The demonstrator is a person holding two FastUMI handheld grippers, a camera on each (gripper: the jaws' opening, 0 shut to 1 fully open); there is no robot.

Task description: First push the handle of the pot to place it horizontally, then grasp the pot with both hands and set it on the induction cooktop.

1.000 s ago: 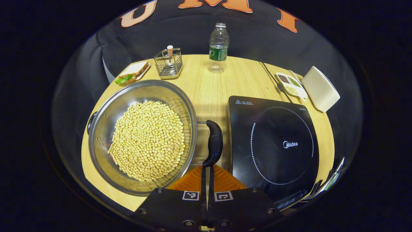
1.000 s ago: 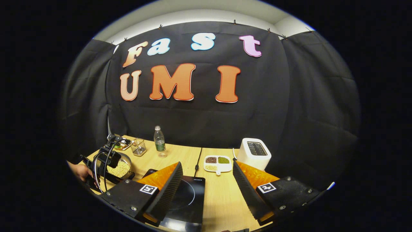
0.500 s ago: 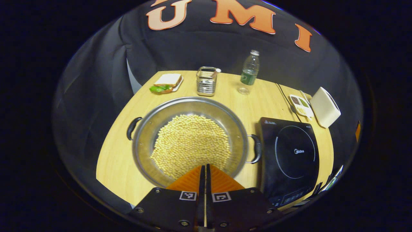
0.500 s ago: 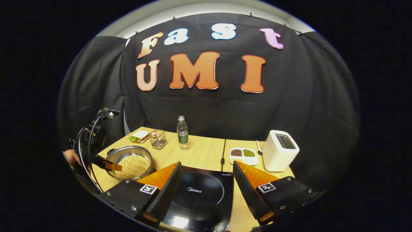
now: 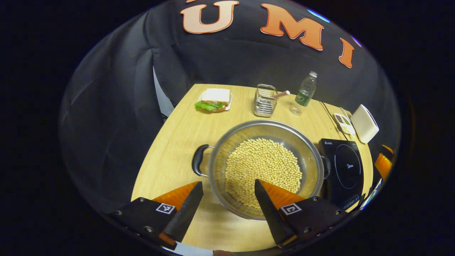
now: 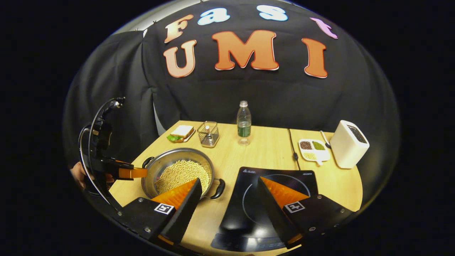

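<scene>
While the steel pot (image 5: 265,169) of soybeans (image 5: 263,170) sits on the table (image 5: 170,149) just left of the induction cooktop (image 6: 277,177) | left gripper (image 5: 227,199) wide apart, right gripper (image 6: 229,199) wide apart, both empty | likely heavy, slick-walled, rigid; take by side handles (image 5: 197,160), keep level.

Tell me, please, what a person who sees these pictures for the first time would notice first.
The eye goes first to the steel pot heaped with pale yellow beans, standing on the wooden table with its two black handles out to the sides. Directly beside it lies the black induction cooktop. The left gripper and the right gripper both hover with jaws open.
</scene>
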